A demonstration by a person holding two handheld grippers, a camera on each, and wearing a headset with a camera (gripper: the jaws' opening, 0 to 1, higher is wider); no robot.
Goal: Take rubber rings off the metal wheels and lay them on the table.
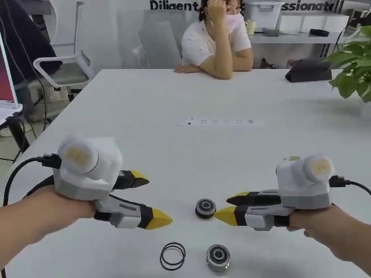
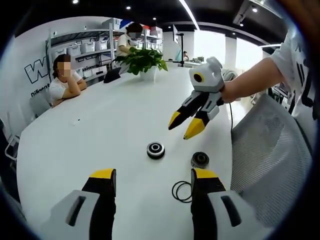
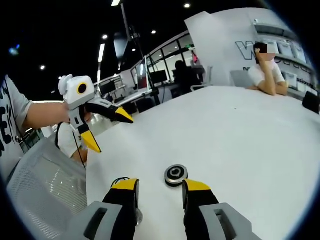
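Note:
Two metal wheels lie on the white table [image 1: 174,98]: one wheel [image 1: 205,208] [image 2: 155,150] [image 3: 176,174] between the grippers, a second wheel [image 1: 218,257] [image 2: 200,159] nearer me. Black rubber rings [image 1: 173,255] [image 2: 182,191] lie flat on the table, left of the near wheel. My left gripper [image 1: 152,198] [image 2: 153,175] [image 3: 111,132] hovers open and holds nothing, left of the far wheel. My right gripper [image 1: 225,207] [image 3: 161,185] [image 2: 187,125] is open too, its yellow tips just right of that wheel and apart from it.
A person [image 1: 215,40] sits at the table's far end. A white power strip [image 1: 215,122] lies mid-table. A plant [image 1: 353,69] and a dark bag [image 1: 309,69] are at the far right. A white chair [image 1: 64,66] stands at the left, and a mesh chair [image 2: 270,150] is by me.

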